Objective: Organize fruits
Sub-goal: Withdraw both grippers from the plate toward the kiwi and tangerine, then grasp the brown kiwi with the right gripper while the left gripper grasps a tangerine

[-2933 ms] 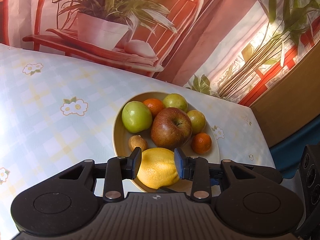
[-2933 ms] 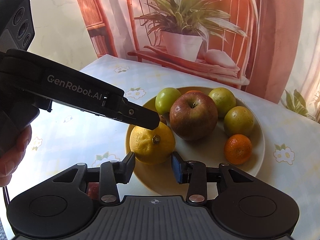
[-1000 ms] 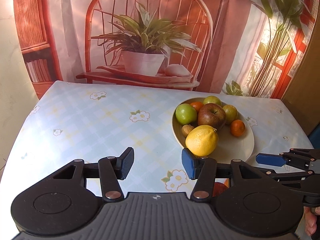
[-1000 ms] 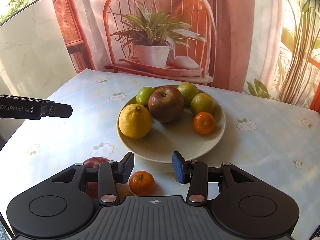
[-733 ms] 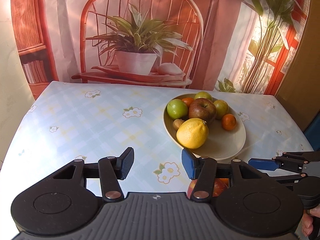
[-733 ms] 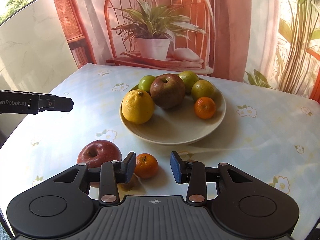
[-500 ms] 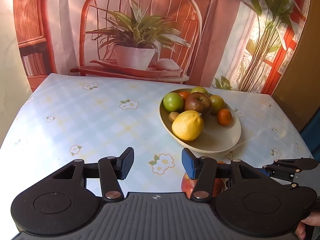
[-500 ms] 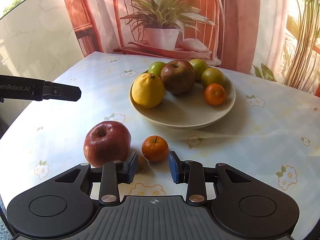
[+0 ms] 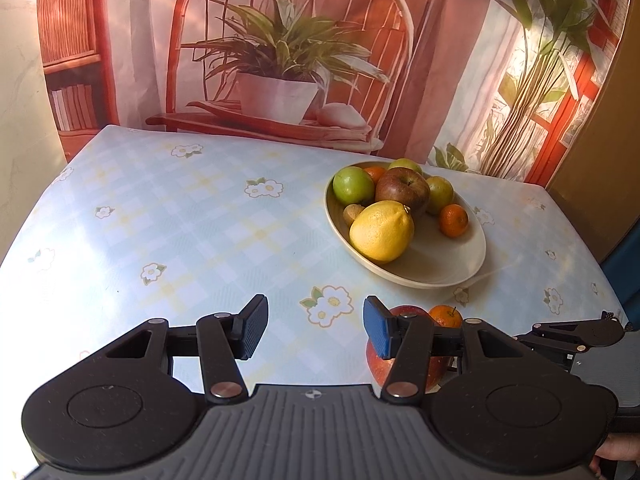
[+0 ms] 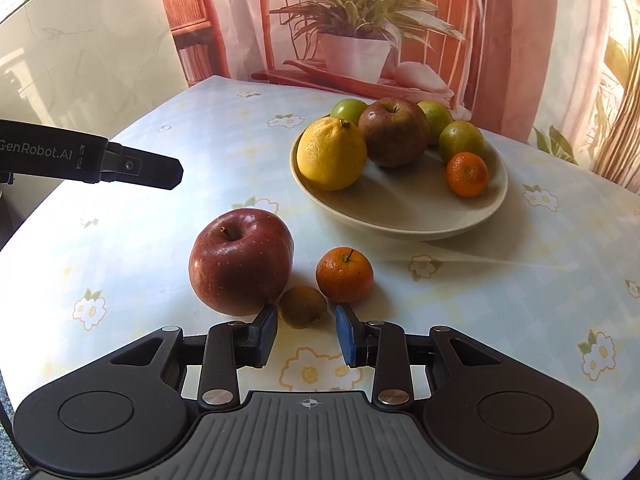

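Observation:
A red apple (image 10: pixel 241 261), a mandarin (image 10: pixel 344 274) and a small brown kiwi (image 10: pixel 302 306) lie on the tablecloth in front of a beige plate (image 10: pixel 400 216). The plate holds a lemon (image 10: pixel 331 153), a dark apple (image 10: pixel 394 132), green fruits and another mandarin (image 10: pixel 467 174). My right gripper (image 10: pixel 306 334) hovers low just behind the kiwi, its jaws narrow but apart, and the pads do not touch the kiwi. My left gripper (image 9: pixel 316 326) stands open over bare cloth, left of the red apple (image 9: pixel 376 364). The left gripper's finger (image 10: pixel 132 166) shows at the left of the right wrist view.
The table (image 9: pixel 180 220) has a pale checked cloth with flower prints. A printed backdrop of a potted plant (image 9: pixel 280 92) closes the far edge. A brown panel (image 9: pixel 600 160) rises at the right. Part of a hand (image 9: pixel 616 450) shows at the lower right.
Both grippers have drawn back from the plate. The right gripper has sunk toward the loose apple, mandarin and kiwi, and its jaws have narrowed. The left jaws keep the same width.

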Tool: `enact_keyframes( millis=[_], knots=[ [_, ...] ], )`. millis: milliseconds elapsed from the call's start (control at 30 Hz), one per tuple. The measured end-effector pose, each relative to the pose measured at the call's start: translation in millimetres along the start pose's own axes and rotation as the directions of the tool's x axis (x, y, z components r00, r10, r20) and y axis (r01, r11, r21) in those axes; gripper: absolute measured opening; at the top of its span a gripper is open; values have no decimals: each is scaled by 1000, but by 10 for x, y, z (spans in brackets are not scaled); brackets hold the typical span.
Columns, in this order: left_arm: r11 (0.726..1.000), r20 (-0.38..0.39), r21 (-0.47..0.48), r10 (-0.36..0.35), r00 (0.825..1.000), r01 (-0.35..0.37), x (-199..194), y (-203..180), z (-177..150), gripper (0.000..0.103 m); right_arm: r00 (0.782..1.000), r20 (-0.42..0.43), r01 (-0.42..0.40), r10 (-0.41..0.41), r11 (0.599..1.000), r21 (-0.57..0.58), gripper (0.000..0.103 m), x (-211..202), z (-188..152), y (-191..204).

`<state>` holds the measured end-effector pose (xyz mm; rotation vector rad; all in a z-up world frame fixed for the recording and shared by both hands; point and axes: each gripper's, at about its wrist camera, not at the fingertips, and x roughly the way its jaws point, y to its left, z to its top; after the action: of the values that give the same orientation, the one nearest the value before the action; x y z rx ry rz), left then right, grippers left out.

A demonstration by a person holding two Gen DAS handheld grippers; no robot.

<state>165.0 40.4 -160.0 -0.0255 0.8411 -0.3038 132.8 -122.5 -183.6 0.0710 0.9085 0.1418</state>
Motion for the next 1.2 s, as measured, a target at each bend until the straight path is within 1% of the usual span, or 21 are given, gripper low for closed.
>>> enact_keyframes(
  millis=[200, 267, 300, 500, 567, 700, 800, 867, 1033, 1167, 1200],
  knots=[
    [1000, 1, 2, -6, 1000, 6, 7, -20, 15, 55, 1000, -14, -8, 8, 1000, 1, 30, 68, 6, -13],
    [1000, 1, 4, -9, 1000, 9, 7, -29, 16, 55, 1000, -14, -13, 13, 1000, 0, 28, 78, 4, -6],
    [1000, 0, 5, -11, 1000, 11, 9, -33, 17, 55, 1000, -12, -18, 18, 1000, -1, 26, 78, 1, 3],
    [1000, -6, 15, -23, 1000, 23, 13, -56, 24, 55, 1000, 7, -24, 24, 1000, -1, 25, 34, -15, -3],
    [999, -8, 24, -32, 999, 32, 17, -87, 31, 55, 1000, 15, -23, 23, 1000, 2, 25, 3, -24, -23],
    [996, -19, 52, -72, 997, 73, 51, -189, 66, 55, 999, 36, -10, 9, 1000, 25, 25, -106, -77, -128],
    [991, -30, 91, -101, 994, 103, 94, -307, 106, 55, 999, 52, 7, -10, 999, 52, 25, -188, -118, -247],
    [983, -50, 123, -129, 990, 134, 168, -411, 142, 55, 998, 65, 22, -27, 997, 73, 25, -253, -144, -357],
    [968, -109, 154, -185, 977, 200, 372, -583, 219, 54, 994, 94, 52, -64, 991, 127, 25, -414, -182, -618],
    [957, -178, 146, -223, 958, 250, 588, -687, 265, 53, 990, 111, 66, -83, 986, 151, 25, -491, -204, -761],
    [957, -195, 138, -228, 954, 256, 631, -696, 269, 50, 989, 117, 68, -87, 985, 159, 25, -509, -210, -795]
  ],
)
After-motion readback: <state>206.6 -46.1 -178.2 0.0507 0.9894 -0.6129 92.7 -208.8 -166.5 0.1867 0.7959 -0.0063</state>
